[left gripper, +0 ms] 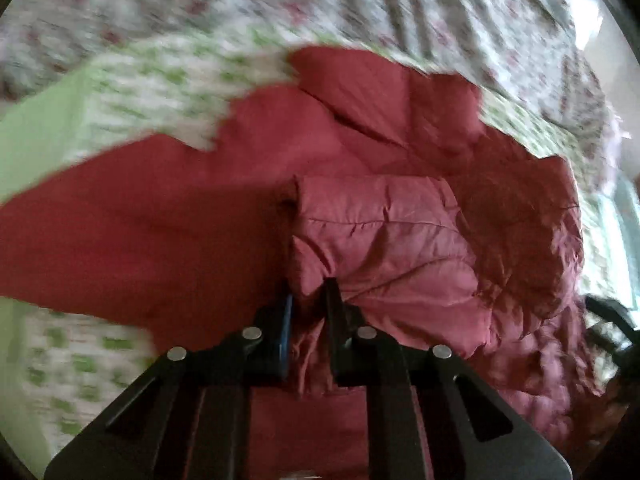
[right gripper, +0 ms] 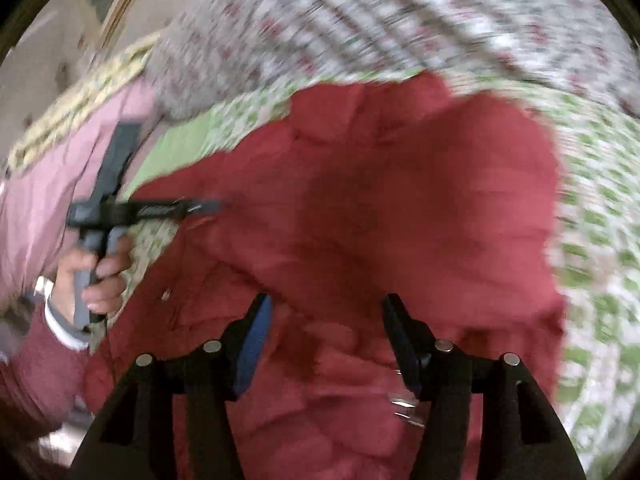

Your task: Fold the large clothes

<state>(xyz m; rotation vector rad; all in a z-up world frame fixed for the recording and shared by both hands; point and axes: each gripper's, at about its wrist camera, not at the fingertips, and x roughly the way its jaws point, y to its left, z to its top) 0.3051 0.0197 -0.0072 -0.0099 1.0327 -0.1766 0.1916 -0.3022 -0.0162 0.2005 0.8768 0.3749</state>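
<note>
A large red quilted jacket lies spread over a bed. In the left wrist view my left gripper is shut on a bunched fold of the jacket's sleeve or edge, with the cloth pinched between its fingers. In the right wrist view the jacket fills the middle, and my right gripper hangs just above it, open, with nothing gripped between its wide-set fingers. The same view shows the left gripper at the jacket's left edge, held by a person's hand.
Under the jacket lies a green and white patterned sheet, also visible at the right. A floral quilt covers the far part of the bed. A sleeve in dark red is at the lower left.
</note>
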